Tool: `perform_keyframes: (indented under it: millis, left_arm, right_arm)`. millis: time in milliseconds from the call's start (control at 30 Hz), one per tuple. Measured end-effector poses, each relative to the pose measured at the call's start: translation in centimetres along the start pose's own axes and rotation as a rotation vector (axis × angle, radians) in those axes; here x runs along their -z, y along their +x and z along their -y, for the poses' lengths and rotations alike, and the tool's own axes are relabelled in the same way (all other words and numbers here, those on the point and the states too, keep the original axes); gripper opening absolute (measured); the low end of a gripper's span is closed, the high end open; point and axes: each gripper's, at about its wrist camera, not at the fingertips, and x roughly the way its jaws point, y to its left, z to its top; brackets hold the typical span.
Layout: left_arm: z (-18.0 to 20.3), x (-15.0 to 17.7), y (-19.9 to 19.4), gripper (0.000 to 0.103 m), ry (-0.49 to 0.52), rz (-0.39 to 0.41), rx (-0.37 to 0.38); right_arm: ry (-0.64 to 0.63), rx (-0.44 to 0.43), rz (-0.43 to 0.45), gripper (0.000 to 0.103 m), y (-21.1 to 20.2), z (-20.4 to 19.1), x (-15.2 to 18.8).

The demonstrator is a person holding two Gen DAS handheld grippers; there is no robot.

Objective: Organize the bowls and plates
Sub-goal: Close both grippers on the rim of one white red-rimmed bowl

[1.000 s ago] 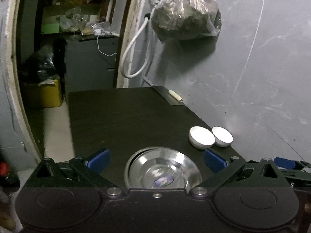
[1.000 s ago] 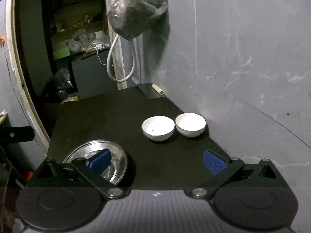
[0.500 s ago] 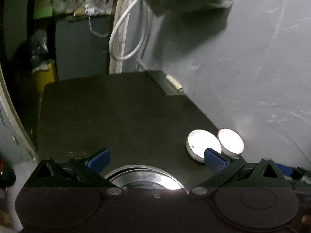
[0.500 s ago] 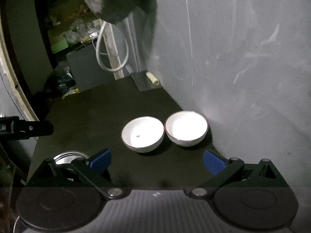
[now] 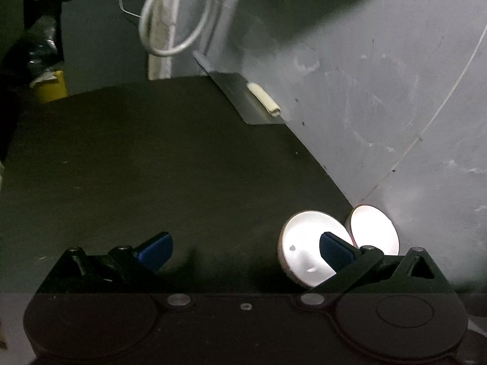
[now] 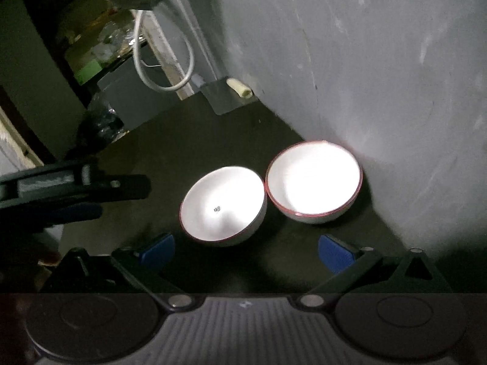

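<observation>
Two white bowls with thin red rims sit side by side on the dark table by the grey wall. In the right wrist view the nearer left bowl [image 6: 223, 205] lies just ahead of my open right gripper [image 6: 246, 254], and the right bowl [image 6: 313, 181] stands against the wall. My left gripper [image 5: 243, 251] is open with nothing between its fingers; its right finger overlaps the left bowl [image 5: 304, 243] in the left wrist view, with the other bowl [image 5: 373, 229] behind it. The left gripper [image 6: 73, 191] also shows at the left of the right wrist view. No steel plate is in view.
A small metal sheet [image 5: 243, 100] with a pale roll [image 5: 264, 103] lies at the table's far edge against the wall. A white cable loop [image 5: 170, 21] hangs above it. A yellow bin [image 5: 50, 86] and clutter stand beyond the table's left side.
Both grippers moved forward and down toward the two bowls. The steel plate slid out of both views below the left gripper. The bowls now appear larger and closer.
</observation>
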Motion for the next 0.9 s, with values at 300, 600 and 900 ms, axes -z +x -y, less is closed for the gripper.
perform_keyframes:
  millis: [300, 600, 900]
  left_arm:
    - [0.5, -0.2, 4.4, 0.102, 0.022, -0.101, 0.029]
    - [0.6, -0.4, 6.2, 0.075, 0.015, -0.155, 0.071]
    - [1.0, -0.3, 6.7, 0.033, 0.004, -0.182, 0.134]
  right_arm:
    - [0.131, -0.061, -0.045, 0.098, 2.3, 1.5, -0.2]
    - [0.149, -0.069, -0.062, 0.077, 3.3, 2.0, -0.9]
    - [0.148, -0.11, -0.072, 0.059, 4.0, 2.3, -1.3]
